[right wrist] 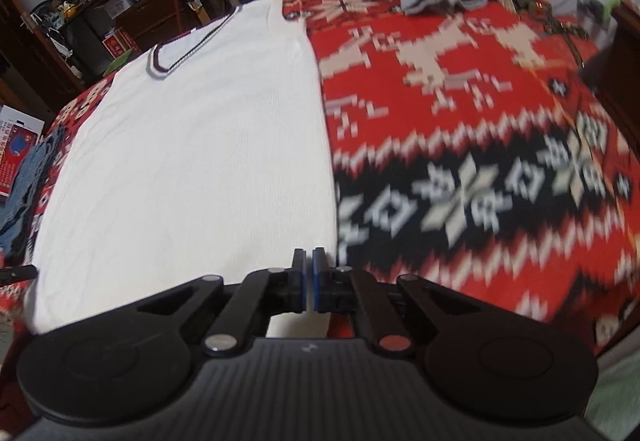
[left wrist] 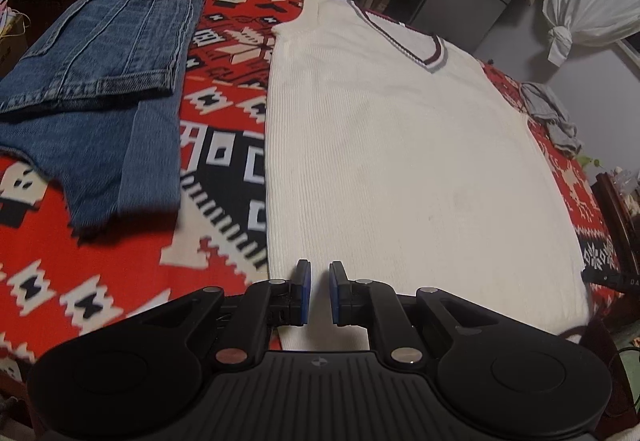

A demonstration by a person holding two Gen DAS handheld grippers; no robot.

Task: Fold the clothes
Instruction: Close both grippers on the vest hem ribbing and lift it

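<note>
Right now I see the white vest lying flat on the bed, its long axis running away from me, collar far. My left tongs, slightly parted, hover at its near-left hem corner; right tongs, nearly pressed together and holding nothing, at its near-right.

Dim room; fisheye-bent edges (right view blurred)
</note>
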